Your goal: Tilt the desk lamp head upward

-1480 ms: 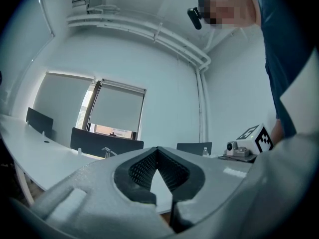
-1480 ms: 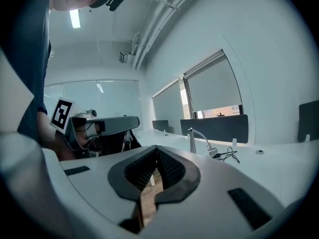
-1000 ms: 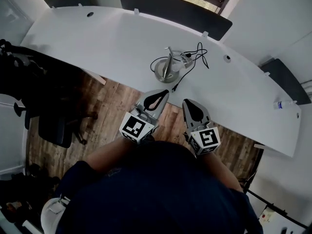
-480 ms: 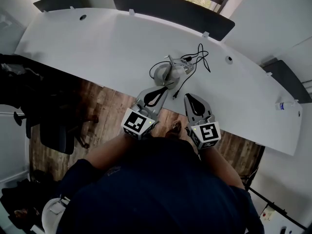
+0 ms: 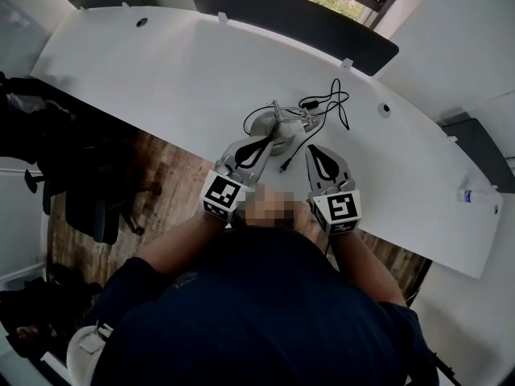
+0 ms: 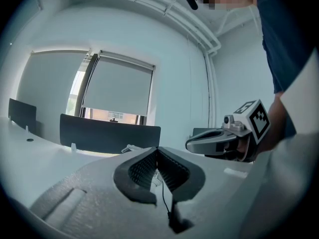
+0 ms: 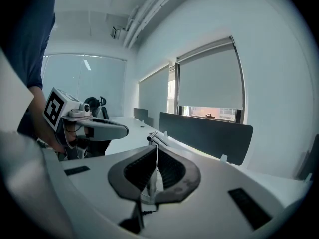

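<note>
Head view: approach step. My left hand-held gripper (image 5: 270, 140) and right hand-held gripper (image 5: 315, 149) sit closed and empty near the desk lamp (image 5: 269, 124); next, I'd open one onto its head.

The person is wearing a dark navy short-sleeved shirt (image 5: 257, 312), and the left gripper (image 5: 272, 138) and right gripper (image 5: 314, 149) are each showing grey shells, black ribbed pads (image 6: 142, 169) and black-and-white marker cubes (image 5: 223, 197).

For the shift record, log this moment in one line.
stage: pre-grasp | desk lamp: on desk, ungripped | left gripper: shut, empty, nearest lamp | right gripper: shut, empty
</note>
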